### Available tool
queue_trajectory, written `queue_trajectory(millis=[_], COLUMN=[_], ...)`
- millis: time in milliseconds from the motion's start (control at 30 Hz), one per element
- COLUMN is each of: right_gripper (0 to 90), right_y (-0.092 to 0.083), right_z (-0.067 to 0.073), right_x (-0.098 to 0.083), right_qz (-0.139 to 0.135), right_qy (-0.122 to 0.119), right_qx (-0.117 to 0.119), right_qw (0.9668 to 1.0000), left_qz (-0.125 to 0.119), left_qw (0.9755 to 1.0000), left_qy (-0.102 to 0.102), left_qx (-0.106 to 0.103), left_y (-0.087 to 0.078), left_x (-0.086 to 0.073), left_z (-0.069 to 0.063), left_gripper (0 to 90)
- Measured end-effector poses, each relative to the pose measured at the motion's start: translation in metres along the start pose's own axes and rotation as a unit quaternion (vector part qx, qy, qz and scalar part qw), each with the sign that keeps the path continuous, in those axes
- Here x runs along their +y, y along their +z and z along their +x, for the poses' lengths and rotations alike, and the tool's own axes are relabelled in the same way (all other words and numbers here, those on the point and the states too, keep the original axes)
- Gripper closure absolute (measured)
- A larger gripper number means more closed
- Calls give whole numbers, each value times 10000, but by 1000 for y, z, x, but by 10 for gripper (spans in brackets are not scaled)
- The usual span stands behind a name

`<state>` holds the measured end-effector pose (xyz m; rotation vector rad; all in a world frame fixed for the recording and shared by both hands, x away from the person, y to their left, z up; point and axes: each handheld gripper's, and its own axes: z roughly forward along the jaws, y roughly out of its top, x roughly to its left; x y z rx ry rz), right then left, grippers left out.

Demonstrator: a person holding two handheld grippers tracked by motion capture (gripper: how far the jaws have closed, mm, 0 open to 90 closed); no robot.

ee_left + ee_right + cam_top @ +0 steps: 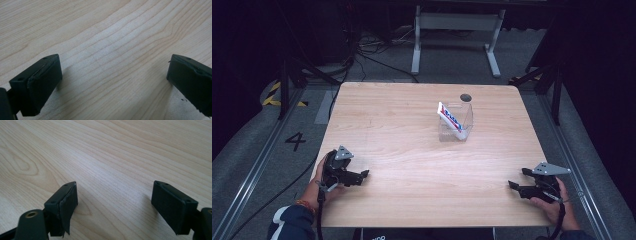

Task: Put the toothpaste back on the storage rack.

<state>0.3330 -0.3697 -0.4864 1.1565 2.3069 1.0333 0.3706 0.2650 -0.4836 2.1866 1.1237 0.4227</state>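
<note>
**Two open grippers at the near edge, clear bin at the far side**

Black jaws of the left gripper [113, 82] stand wide apart with nothing between them, bare wood grain running under the gap. Jaws of the right gripper [113, 207] are spread just as wide over the same pale surface. From above, the left gripper sits at the lower left of the frame and the right gripper at the lower right, each held in a hand low over the wooden table [412, 150]. Well apart from both, right of center in the upper half, a clear plastic bin [462, 131] holds a white, red and blue tube [449, 119] leaning tilted inside it. Just beyond the bin is a dark round hole [465, 97] in the tabletop.
</note>
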Motion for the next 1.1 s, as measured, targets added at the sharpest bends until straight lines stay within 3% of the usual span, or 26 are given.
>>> queue_trajectory(millis=[1100], right_gripper=[165], right_y=[0], right_z=[0], right_x=[0], right_qz=[30], right_qy=[122], right_qx=[-127], right_qw=[9998], left_qz=[4], left_qw=[10000], left_qy=[60], left_qx=[3], left_y=[0], left_x=[1], left_z=[1], left_gripper=[1])
